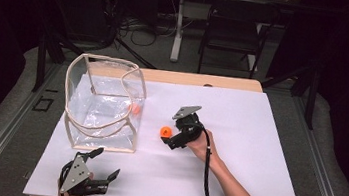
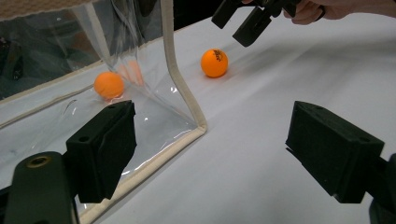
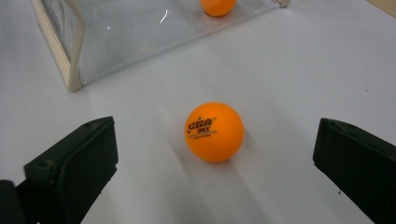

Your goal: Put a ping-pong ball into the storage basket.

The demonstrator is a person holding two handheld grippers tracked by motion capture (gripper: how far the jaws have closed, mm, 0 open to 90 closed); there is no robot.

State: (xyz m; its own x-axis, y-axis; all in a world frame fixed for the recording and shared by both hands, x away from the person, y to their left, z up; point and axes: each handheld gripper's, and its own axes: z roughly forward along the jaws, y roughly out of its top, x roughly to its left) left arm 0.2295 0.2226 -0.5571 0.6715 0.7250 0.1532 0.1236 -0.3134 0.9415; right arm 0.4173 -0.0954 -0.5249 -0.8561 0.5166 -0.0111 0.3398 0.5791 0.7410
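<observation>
An orange ping-pong ball [image 1: 164,132] [image 3: 214,131] lies on the white sheet, just right of a clear plastic box [image 1: 103,104] with cream trim. A second orange ball [image 1: 134,108] [image 2: 109,85] rests inside the box near its right wall. My right gripper [image 1: 171,134] [image 3: 215,164] is open, its jaws standing on either side of the loose ball without touching it. Near the table's front edge my left gripper [image 1: 105,163] [image 2: 217,149] is open and holds nothing; it points at the box's front corner [image 2: 201,126]. The left gripper view also shows the loose ball [image 2: 214,63] and the right gripper [image 2: 252,18].
The white sheet [image 1: 256,153] covers most of the table, with bare room at the right. A wooden strip [image 1: 205,80] runs along the far edge. Beyond the table stand a black chair [image 1: 236,30] and floor cables.
</observation>
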